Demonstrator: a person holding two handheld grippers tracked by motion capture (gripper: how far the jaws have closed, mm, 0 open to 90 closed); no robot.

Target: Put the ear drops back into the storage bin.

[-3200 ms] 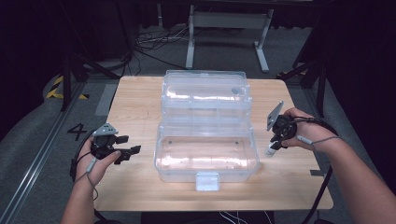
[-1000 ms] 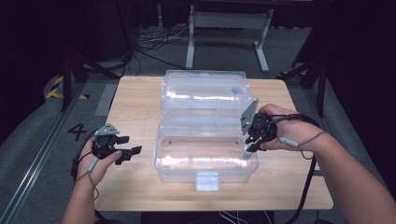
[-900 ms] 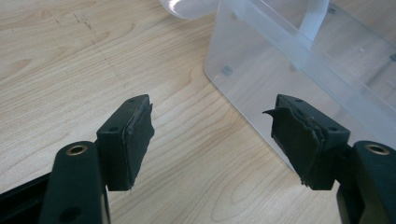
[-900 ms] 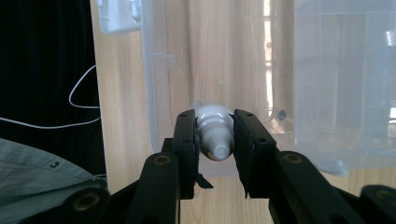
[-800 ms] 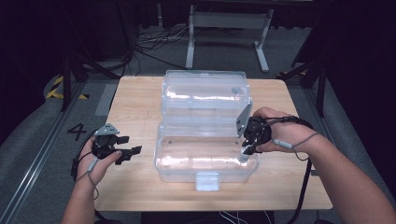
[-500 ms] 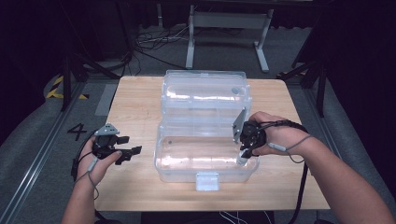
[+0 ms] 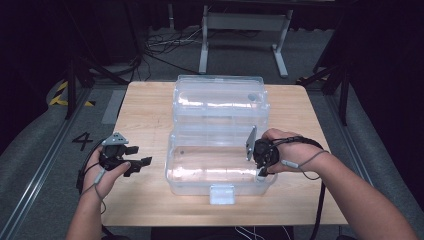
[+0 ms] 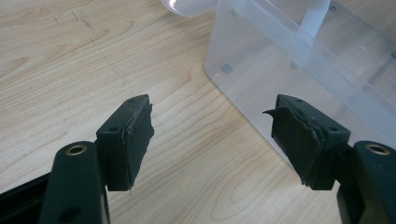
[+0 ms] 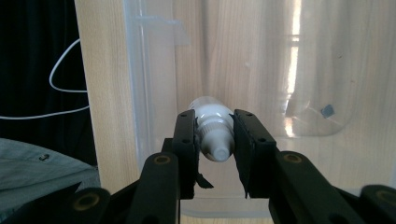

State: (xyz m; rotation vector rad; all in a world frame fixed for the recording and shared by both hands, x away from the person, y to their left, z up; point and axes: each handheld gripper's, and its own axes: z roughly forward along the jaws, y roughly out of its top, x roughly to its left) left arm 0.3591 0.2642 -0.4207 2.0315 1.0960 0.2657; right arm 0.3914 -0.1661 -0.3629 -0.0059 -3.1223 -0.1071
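Your right claw is clamped on a small white bottle, pads pressing its neck from both sides, cap toward the camera. In the high view that claw hangs over the right end of the clear plastic box, whose lid stands thrown back behind it. So the step in hand looks like putting the bottle into the box: the right gripper view looks straight down past the bottle through the clear floor to the wooden counter, with the box's side wall just beside it.

For the next move, I'd judge you need to lower until the bottle is close to the floor, keep it off that near wall, then spread the claw and lift straight up so the pads don't drag it. It is round and may roll once freed.

Your left claw stands wide open with nothing between its pads, resting low over the bare counter just beside the box's left corner; in the high view it sits apart from the box and out of the way. Nothing else lies on the counter; the box's front latch faces you
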